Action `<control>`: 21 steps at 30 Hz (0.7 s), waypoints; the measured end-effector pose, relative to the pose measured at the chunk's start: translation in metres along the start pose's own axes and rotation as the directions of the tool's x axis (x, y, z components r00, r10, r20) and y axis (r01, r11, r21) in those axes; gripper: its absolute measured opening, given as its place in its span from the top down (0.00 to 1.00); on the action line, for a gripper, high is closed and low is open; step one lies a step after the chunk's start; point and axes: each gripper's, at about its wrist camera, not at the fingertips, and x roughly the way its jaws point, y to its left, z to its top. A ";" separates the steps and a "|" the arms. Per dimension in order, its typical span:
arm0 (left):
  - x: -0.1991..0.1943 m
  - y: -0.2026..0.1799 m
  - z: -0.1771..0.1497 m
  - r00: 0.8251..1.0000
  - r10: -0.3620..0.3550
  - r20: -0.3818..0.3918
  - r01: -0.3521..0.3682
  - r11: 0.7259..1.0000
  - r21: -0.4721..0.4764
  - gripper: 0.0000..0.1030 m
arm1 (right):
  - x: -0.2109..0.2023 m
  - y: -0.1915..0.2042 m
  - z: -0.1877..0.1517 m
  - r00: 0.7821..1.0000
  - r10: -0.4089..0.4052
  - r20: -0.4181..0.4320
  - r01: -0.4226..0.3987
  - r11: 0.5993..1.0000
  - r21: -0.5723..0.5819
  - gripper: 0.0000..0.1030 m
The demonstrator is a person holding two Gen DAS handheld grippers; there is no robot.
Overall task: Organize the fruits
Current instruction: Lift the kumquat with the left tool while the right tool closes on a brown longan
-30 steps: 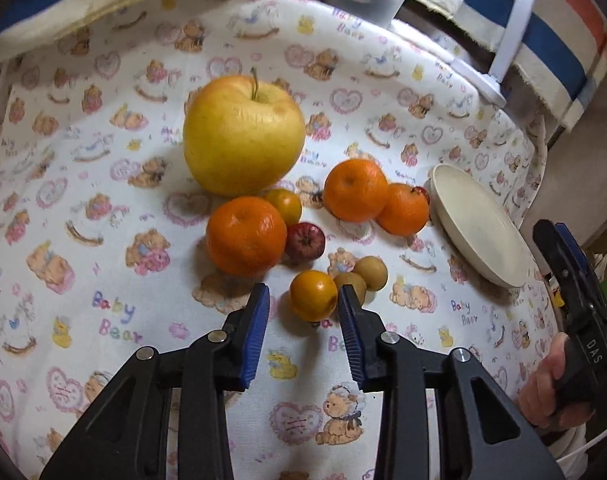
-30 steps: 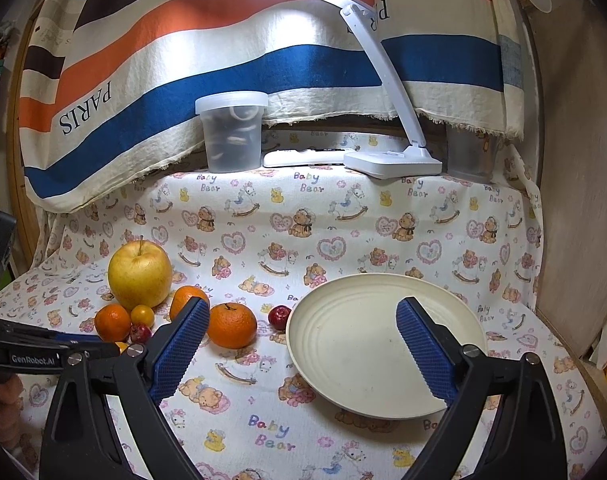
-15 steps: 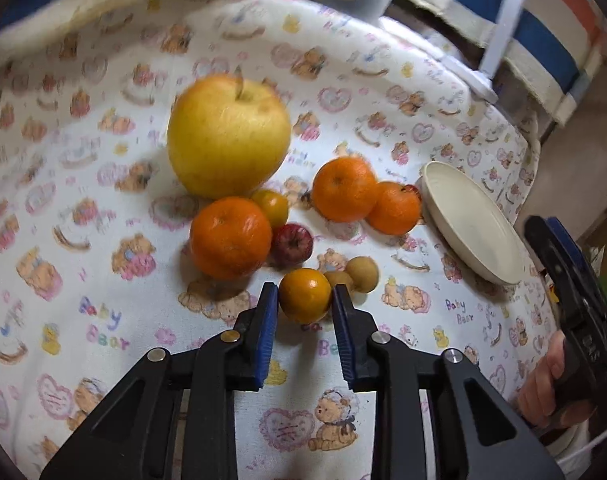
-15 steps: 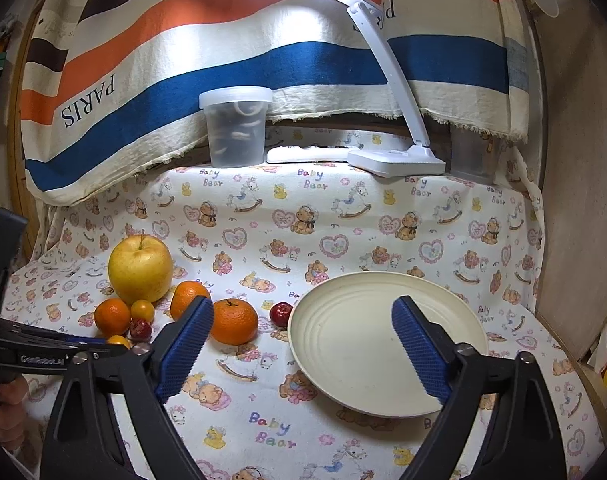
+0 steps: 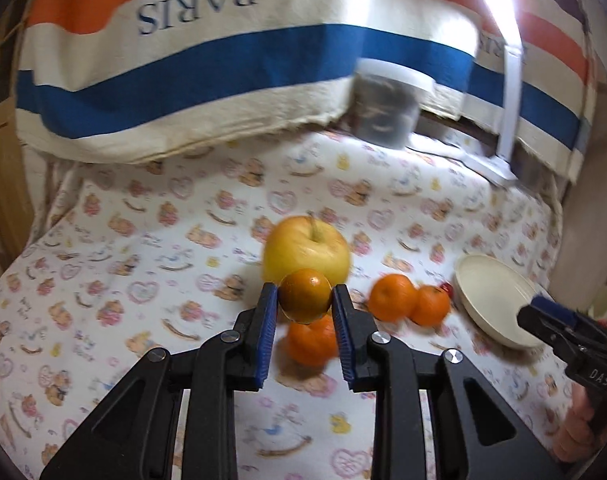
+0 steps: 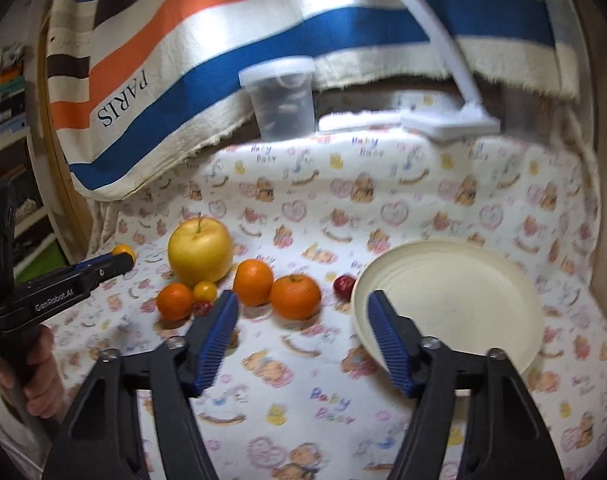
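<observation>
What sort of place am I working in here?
Probably a home tabletop: a baby-bear print cloth covers the surface, a striped "PARIS" towel hangs behind, and a white desk lamp lights it.

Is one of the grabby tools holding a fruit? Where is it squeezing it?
Yes. The left tool holds a small orange fruit, pinched on its two sides between the blue pads. The right tool has nothing between its pads.

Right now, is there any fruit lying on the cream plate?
No. In the right wrist view the cream plate is bare, and the small red fruit sits on the cloth beside its rim.
</observation>
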 end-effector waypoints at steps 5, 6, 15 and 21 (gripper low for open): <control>-0.003 0.011 0.004 1.000 0.024 0.013 -0.023 0.999 -0.037 0.74 | 0.025 -0.006 0.000 0.990 0.057 -0.130 -0.047 0.996 0.081 0.50; -0.003 0.013 0.004 0.999 0.029 0.013 -0.029 0.999 -0.042 0.74 | 0.029 -0.005 0.000 0.987 0.060 -0.146 -0.049 0.995 0.083 0.50; -0.002 0.019 0.003 0.999 0.036 0.001 -0.036 0.996 -0.081 0.74 | 0.049 0.046 -0.002 0.971 0.068 -0.231 -0.078 0.996 -0.035 0.55; -0.003 0.018 0.003 0.998 0.054 0.014 -0.053 0.996 -0.068 0.74 | 0.077 0.059 -0.005 0.953 0.037 -0.299 -0.052 0.998 -0.041 0.58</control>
